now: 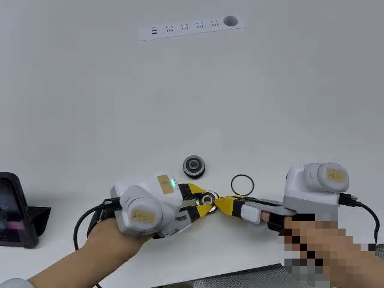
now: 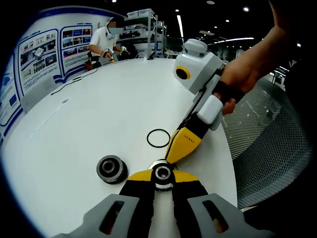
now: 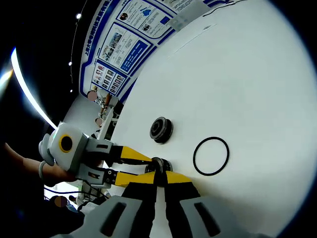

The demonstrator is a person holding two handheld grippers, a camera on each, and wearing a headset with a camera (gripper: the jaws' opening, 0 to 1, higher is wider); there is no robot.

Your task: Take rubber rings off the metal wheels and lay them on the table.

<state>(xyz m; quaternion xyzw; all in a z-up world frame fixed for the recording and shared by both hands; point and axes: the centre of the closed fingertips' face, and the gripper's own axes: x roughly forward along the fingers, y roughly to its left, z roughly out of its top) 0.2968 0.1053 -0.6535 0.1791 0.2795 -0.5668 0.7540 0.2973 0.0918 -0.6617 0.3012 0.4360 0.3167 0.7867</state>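
My left gripper (image 1: pixel 206 201) (image 2: pixel 162 177) is shut on a small metal wheel (image 1: pixel 209 198) (image 2: pixel 162 173) (image 3: pixel 159 164), held just above the white table (image 1: pixel 180 96). From the right, my right gripper (image 1: pixel 219 203) (image 3: pixel 158 174) has its yellow jaws pinched together at that wheel's edge, apparently on its black rubber ring. A second wheel (image 1: pixel 194 166) (image 2: pixel 112 169) (image 3: pixel 161 129), with its black ring on, lies on the table just behind. A loose rubber ring (image 1: pixel 242 184) (image 2: pixel 158 138) (image 3: pixel 211 155) lies flat to its right.
A white power strip (image 1: pixel 191 27) lies at the far side of the table. A black device on a stand (image 1: pixel 13 210) sits at the left edge. The table's front edge (image 1: pixel 240 273) runs just under my hands, with a cable (image 1: pixel 81 225) trailing there.
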